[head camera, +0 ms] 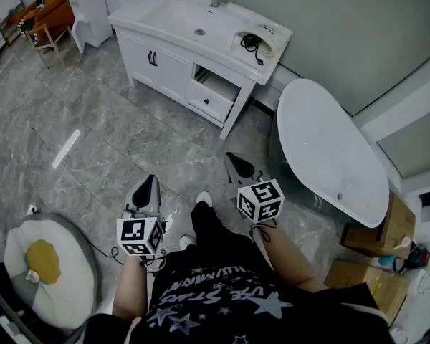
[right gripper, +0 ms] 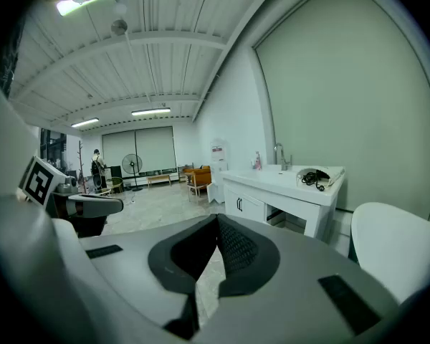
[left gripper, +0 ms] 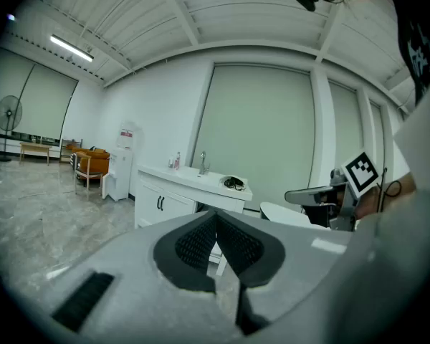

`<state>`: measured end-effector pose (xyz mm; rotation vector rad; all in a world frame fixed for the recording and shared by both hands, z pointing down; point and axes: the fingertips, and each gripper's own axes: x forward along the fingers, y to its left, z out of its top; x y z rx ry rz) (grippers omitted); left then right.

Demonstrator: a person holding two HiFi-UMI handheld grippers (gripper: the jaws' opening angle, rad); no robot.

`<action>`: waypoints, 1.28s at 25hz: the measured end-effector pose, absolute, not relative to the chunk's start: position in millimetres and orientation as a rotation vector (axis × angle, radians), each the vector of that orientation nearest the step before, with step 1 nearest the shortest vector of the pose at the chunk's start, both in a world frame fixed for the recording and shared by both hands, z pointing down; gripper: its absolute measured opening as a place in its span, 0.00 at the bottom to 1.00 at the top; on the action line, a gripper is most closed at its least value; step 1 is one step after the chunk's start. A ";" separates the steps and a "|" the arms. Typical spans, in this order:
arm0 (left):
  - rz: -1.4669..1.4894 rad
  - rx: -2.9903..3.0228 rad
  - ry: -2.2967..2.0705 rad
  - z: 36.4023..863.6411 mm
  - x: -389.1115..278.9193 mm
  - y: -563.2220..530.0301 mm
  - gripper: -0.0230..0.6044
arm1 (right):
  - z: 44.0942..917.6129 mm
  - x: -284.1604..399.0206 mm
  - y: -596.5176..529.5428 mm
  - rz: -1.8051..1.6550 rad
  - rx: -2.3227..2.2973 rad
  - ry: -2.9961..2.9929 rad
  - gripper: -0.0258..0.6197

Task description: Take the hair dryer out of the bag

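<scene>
A cream bag [head camera: 260,40] lies on the right end of the white vanity top [head camera: 173,13], with the black hair dryer and its cord [head camera: 251,45] showing in its mouth. The bag also shows small and far off in the left gripper view [left gripper: 234,183] and in the right gripper view [right gripper: 317,176]. Both grippers are held low over the floor, well short of the vanity. My left gripper [head camera: 153,180] is shut and empty, its jaws together [left gripper: 216,218]. My right gripper [head camera: 229,157] is likewise shut with nothing between its jaws [right gripper: 217,221].
A white bathtub [head camera: 331,151] stands to the right of the vanity, and a vanity drawer [head camera: 214,95] hangs open. Cardboard boxes [head camera: 382,233] sit at the right. A round egg-patterned cushion [head camera: 46,265] lies at the lower left. A water dispenser [head camera: 90,9] and an orange chair [head camera: 46,14] are at the far left.
</scene>
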<state>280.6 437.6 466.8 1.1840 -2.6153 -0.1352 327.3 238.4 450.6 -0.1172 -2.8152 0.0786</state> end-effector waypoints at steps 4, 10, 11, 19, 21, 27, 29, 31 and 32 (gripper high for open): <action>-0.139 1.188 -2.617 465.6 289.8 447.8 0.07 | 447.5 335.5 247.3 0.069 -0.108 -2.821 0.04; -0.159 1.175 -2.625 462.5 293.1 455.3 0.07 | 443.4 338.0 253.6 0.042 -0.116 -2.816 0.04; -0.163 1.173 -2.622 463.3 293.9 456.6 0.07 | 443.8 338.5 255.6 0.041 -0.117 -2.813 0.04; -0.144 1.187 -2.658 459.4 289.0 455.6 0.07 | 445.2 338.9 247.1 0.101 -0.024 -2.822 0.04; -0.109 1.188 -2.681 457.4 281.9 452.9 0.08 | 447.1 333.1 238.9 0.132 0.007 -2.817 0.04; -0.058 1.236 -2.636 466.0 248.6 429.2 0.46 | 454.1 293.9 215.2 0.259 -0.001 -2.810 0.34; -0.048 1.235 -2.627 469.9 230.5 417.0 0.51 | 462.1 274.2 199.3 0.284 0.019 -2.798 0.42; -0.054 1.243 -2.611 472.0 209.5 400.8 0.54 | 468.6 251.3 178.6 0.316 0.048 -2.788 0.47; -0.053 1.252 -2.602 472.5 197.7 391.8 0.55 | 470.6 239.0 167.2 0.338 0.066 -2.786 0.48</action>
